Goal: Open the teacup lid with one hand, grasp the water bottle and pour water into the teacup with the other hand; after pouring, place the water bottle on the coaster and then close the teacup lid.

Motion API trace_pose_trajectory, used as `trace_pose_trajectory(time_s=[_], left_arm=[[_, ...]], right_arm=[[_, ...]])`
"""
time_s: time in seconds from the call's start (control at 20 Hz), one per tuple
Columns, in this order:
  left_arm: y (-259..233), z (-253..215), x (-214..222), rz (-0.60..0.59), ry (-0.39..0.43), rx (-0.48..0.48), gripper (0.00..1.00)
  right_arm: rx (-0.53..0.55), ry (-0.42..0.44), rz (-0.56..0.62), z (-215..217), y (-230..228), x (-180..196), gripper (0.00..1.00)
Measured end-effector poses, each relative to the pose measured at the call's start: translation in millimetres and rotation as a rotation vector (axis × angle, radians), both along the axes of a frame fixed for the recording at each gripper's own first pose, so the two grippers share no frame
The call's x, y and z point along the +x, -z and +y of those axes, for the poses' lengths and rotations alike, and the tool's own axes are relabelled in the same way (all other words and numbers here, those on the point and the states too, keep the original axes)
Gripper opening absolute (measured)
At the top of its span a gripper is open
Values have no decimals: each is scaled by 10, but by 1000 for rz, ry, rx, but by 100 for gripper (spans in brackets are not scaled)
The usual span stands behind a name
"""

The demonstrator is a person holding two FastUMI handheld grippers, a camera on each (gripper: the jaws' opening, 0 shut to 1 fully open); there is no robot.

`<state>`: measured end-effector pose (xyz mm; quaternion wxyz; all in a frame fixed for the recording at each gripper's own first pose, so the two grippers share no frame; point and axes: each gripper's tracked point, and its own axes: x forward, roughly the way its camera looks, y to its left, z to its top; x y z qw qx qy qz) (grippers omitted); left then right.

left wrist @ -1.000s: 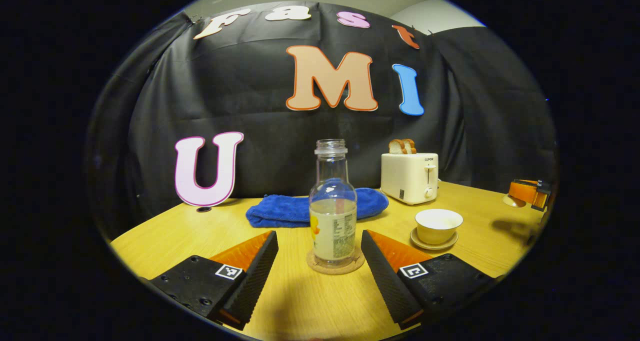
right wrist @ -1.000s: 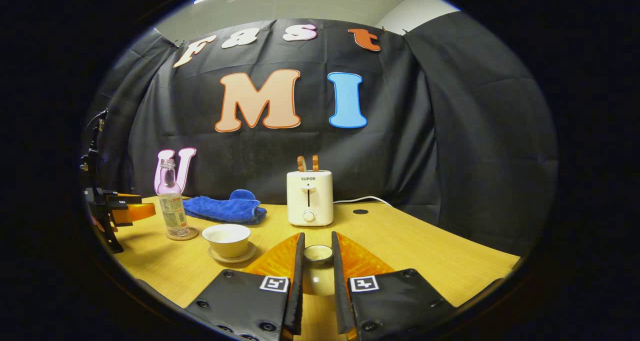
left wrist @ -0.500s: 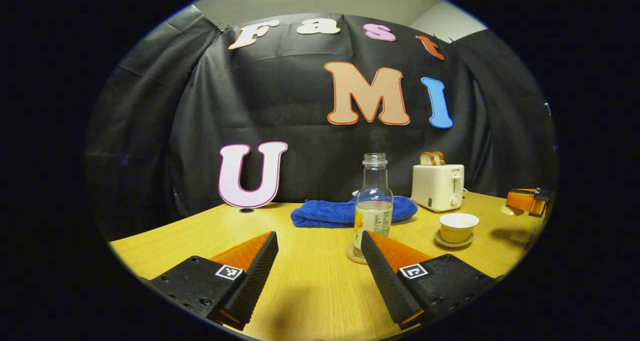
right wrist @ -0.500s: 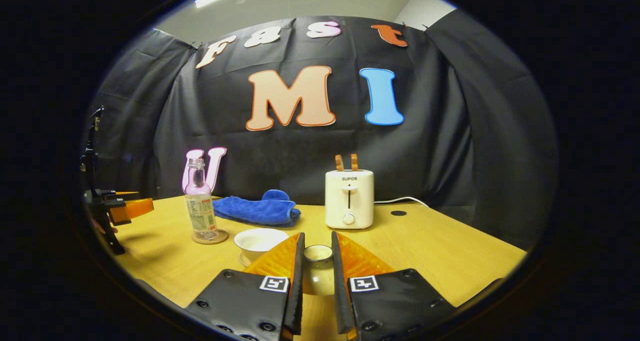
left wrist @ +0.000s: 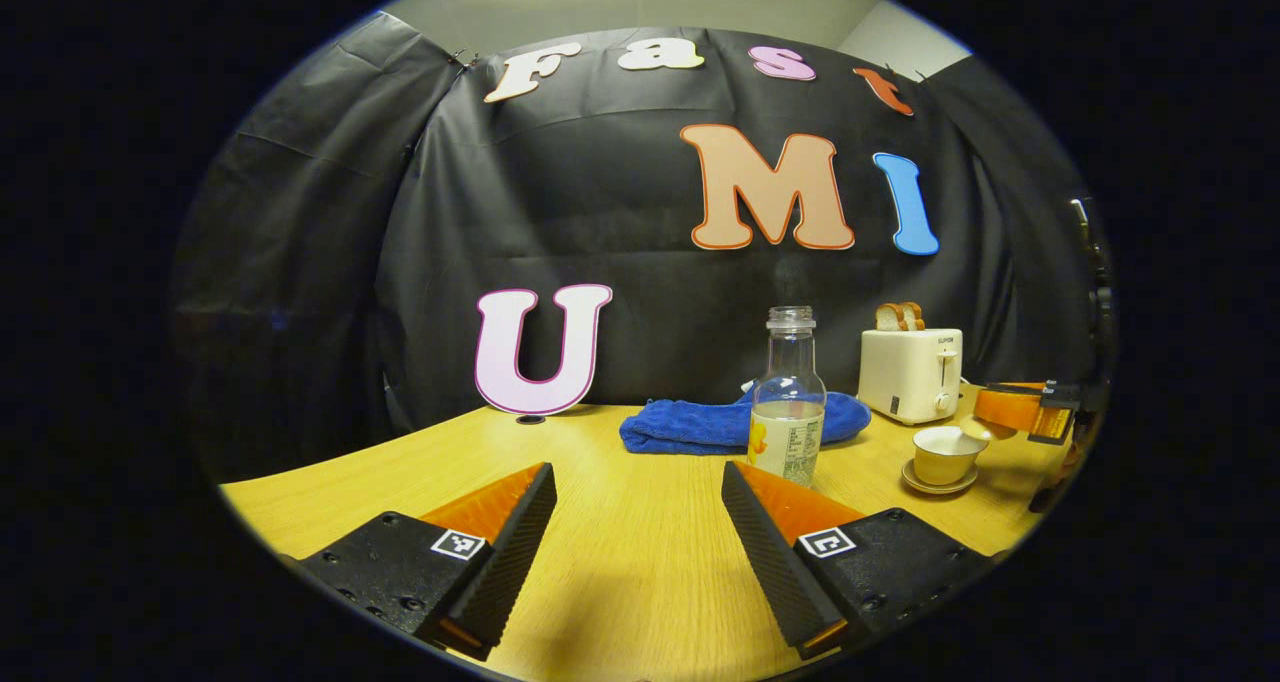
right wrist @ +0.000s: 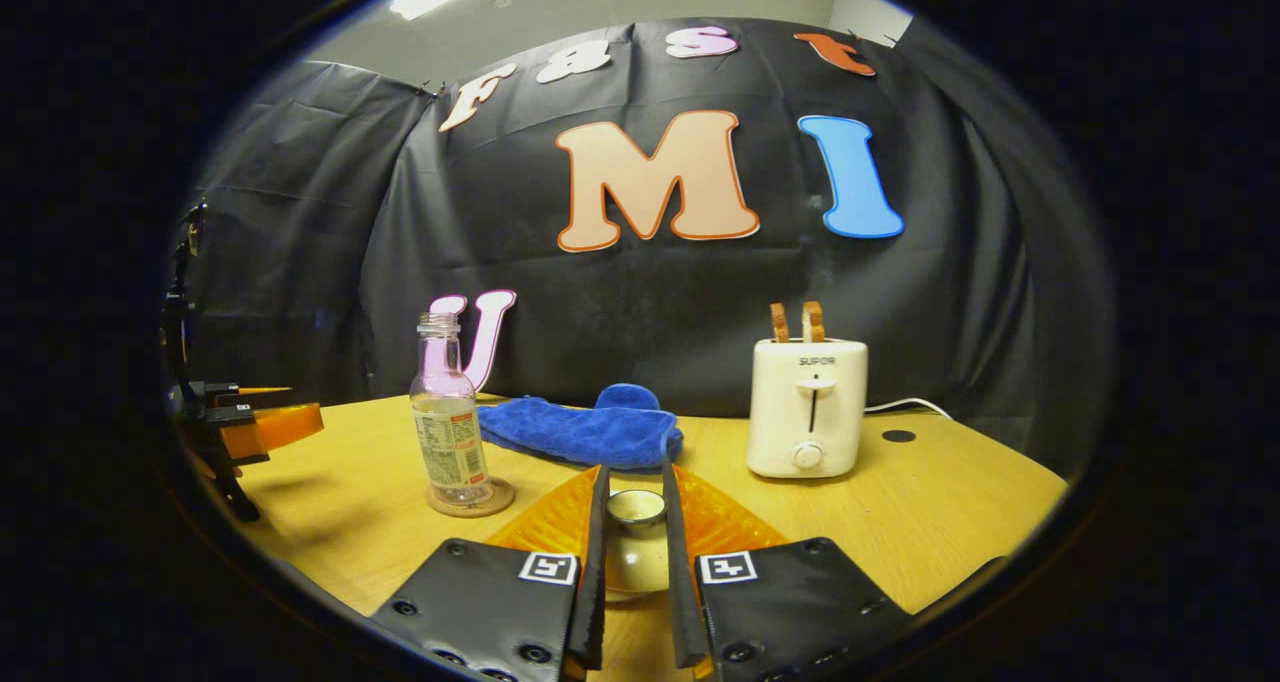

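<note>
In the left gripper view my left gripper (left wrist: 635, 507) stands open over bare table, with nothing between its fingers. The clear water bottle (left wrist: 787, 412), partly full and uncapped, stands upright beyond its right finger. Farther right the cream teacup (left wrist: 945, 452) sits lidless on its saucer. My right gripper (left wrist: 1005, 409) hovers just right of the cup and above it. In the right gripper view my right gripper (right wrist: 633, 482) is shut on the knob of the teacup lid (right wrist: 637, 509). The bottle (right wrist: 450, 432) rests on the cork coaster (right wrist: 470, 499), and the left gripper (right wrist: 290, 424) is at far left.
A blue towel (left wrist: 740, 422) lies behind the bottle. A white toaster (right wrist: 808, 417) with bread slices stands at the back, its cord trailing right. The wooden table (left wrist: 620, 602) ends close under my left gripper.
My left gripper has drawn back and to the left, away from the bottle left standing on the coaster. My right gripper has carried the lid leftward, close to the teacup.
</note>
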<state>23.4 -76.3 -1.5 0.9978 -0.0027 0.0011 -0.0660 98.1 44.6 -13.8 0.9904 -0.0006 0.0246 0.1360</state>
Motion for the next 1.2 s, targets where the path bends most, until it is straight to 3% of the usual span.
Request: trace_pose_trajectory(time_s=[0.4,0.85,1.15,1.2], left_arm=[[-4,-21,-1,1,9,-1,97],[-6,-38,-5,1,14,-2,97],[-5,-35,-2,1,14,-2,97],[-8,-40,-4,1,14,-2,97]], right_arm=[[-33,-74,103,203,172,161,29],[-36,-58,140,170,222,185,34],[-28,-87,80,204,121,109,77],[-21,-79,69,175,100,95,90]])
